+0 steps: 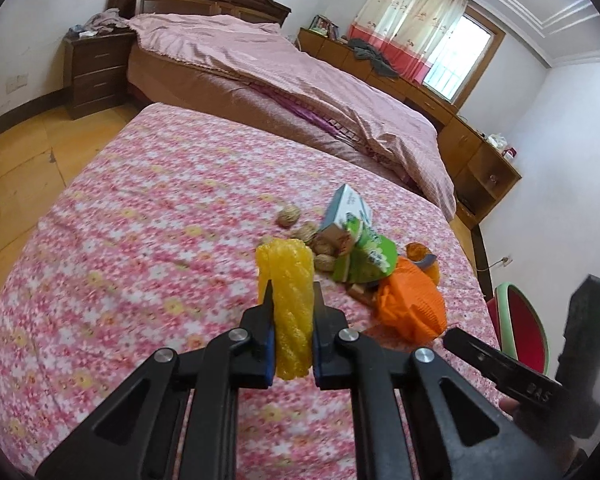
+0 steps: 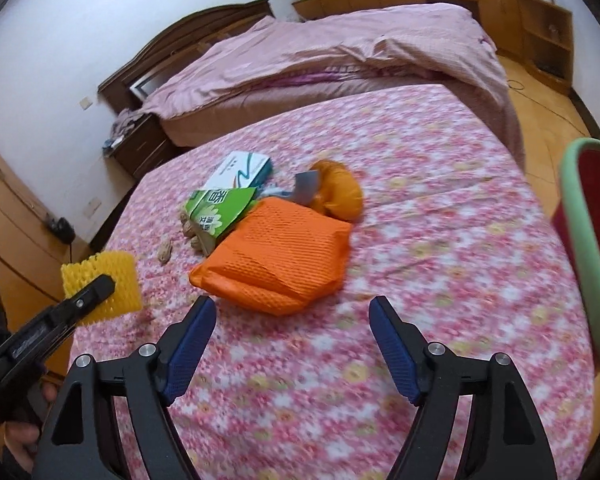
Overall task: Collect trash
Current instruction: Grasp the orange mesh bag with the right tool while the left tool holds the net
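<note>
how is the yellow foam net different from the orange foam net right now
The yellow foam net is clamped in the left gripper and lifted off the flowered cloth; the orange foam net lies on that cloth, untouched, ahead of the open right gripper. The yellow one looks smaller and squeezed narrow; the orange one is bulkier and crumpled. Both are ribbed mesh packing foam.
</note>
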The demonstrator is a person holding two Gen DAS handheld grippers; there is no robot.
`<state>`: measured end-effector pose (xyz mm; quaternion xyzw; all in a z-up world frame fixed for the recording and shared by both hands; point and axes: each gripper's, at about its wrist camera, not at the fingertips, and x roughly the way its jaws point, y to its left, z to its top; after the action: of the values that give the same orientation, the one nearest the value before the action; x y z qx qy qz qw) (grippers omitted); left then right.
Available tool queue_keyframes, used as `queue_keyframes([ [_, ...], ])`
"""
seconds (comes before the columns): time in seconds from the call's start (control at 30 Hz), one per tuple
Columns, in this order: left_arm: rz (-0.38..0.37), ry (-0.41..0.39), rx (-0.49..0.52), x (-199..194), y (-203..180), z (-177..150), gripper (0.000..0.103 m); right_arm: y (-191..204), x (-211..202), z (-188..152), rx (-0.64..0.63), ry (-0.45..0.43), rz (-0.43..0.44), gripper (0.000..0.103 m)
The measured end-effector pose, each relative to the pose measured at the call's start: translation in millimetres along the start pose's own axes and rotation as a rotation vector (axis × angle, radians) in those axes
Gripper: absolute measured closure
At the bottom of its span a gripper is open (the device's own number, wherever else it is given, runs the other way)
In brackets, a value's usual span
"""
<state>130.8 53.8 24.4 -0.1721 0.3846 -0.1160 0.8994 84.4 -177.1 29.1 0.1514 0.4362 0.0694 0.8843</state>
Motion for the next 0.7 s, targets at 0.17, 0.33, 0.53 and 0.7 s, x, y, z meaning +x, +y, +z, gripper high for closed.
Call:
queue_keyframes([
  [0.17, -0.001, -0.001, -0.007, -3, 8, -2, 0.091, 11, 20, 7, -0.024, -0.013, -0.035, 0.022],
  [0.33, -0.009, 0.007, -0.012, -2, 13, -4, 0.091, 13, 39, 11, -0.030, -0.004, -0.083, 0.022],
  [0.53, -0.021, 0.011, -0.012, -4, 13, -6, 0.091, 8, 41, 9, -0.024, -0.026, -0.093, 0.043],
  [0.7, -0.030, 0.017, -0.008, -3, 8, -7, 0.091, 9, 36, 6, -0.037, -0.009, -0.052, 0.069],
])
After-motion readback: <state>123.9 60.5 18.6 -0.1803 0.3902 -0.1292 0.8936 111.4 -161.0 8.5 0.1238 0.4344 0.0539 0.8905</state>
